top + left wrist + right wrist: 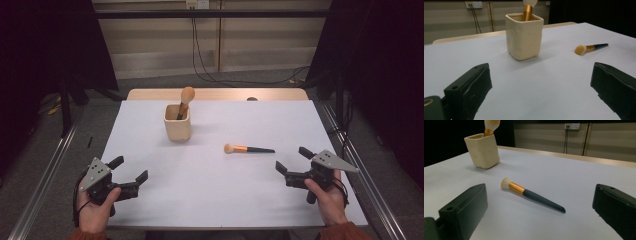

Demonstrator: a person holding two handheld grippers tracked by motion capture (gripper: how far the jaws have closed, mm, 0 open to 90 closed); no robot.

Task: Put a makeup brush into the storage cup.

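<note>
Two brushes: one upright in cup (177,123), one loose brush (248,149) flat mid-table. We hold right gripper (295,165) near it, jaws wide, empty, ready to grab; left gripper (128,172) likewise wide, empty.

white table (210,185) bears a cream cup (177,126) and a brush (247,149).

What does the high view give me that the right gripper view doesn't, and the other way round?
High view alone: both hand-held grippers, left and right, jaws apart, held by hands at the table's near edge. Right gripper view alone: a wall socket, close detail of the brush's gold band. Both: the loose brush lying flat, the cream cup holding another brush.
</note>
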